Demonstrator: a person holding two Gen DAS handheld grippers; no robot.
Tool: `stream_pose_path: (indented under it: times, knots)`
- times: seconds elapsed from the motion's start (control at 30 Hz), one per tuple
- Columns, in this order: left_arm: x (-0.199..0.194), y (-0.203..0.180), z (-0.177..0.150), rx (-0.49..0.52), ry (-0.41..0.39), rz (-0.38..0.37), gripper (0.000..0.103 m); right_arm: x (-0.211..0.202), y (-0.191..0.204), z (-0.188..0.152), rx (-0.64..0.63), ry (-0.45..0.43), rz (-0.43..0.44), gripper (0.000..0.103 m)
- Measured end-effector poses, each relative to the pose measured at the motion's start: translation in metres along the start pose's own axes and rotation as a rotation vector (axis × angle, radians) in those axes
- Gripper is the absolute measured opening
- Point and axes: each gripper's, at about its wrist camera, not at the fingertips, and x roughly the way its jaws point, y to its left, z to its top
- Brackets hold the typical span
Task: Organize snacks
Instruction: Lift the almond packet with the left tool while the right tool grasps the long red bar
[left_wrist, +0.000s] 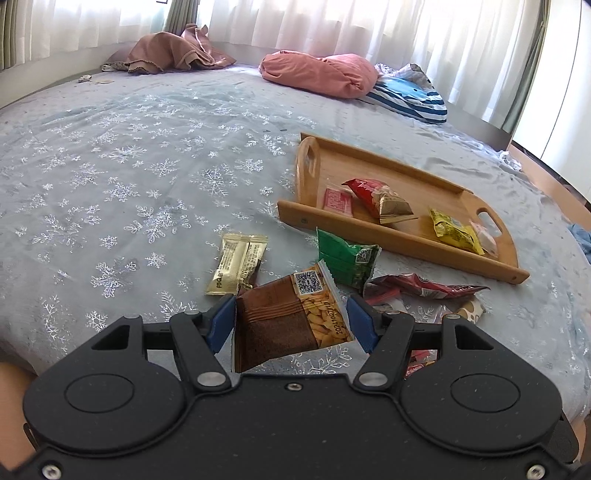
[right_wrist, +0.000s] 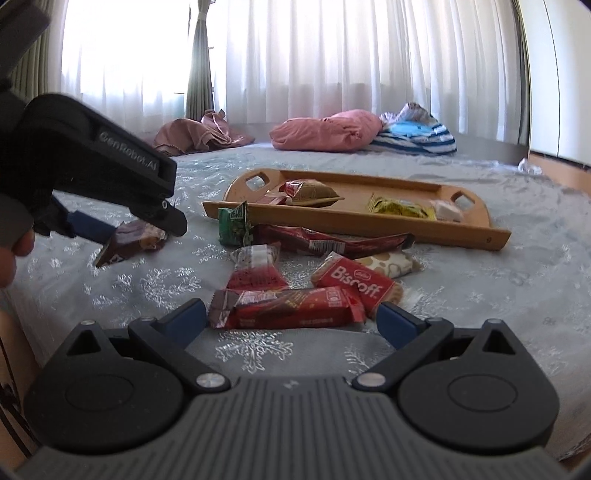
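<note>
Brown snack pkt (left_wrist: 291, 317) clamped by left gripper (left_wrist: 291, 321), lifted off bedspread (left_wrist: 147, 177), tray (left_wrist: 406, 240) well ahead. Light, crinkly, slippery foil; grip flat mid-body. Right gripper (right_wrist: 291, 321) jaws wide, empty, near red bar (right_wrist: 288, 308).

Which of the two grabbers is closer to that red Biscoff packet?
Right. The right gripper hovers open just before the Biscoff packet; the left gripper, off to one side, holds a brown snack packet.
</note>
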Motion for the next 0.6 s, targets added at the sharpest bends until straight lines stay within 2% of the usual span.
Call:
stream_pose_path:
  times: [0.4,0.5,0.6]
  knots:
    - [0.001,0.001,0.000,0.001,0.002,0.005,0.063,0.020,0.002,0.009,0.026,0.079,-0.034,0.103]
    - [0.001,0.001,0.000,0.001,0.000,0.006,0.063,0.019,0.002,0.011,0.025,0.083,-0.028,0.095]
    - [0.001,0.001,0.000,0.000,-0.004,0.007,0.063,0.017,0.000,0.013,0.029,0.082,-0.023,0.084]
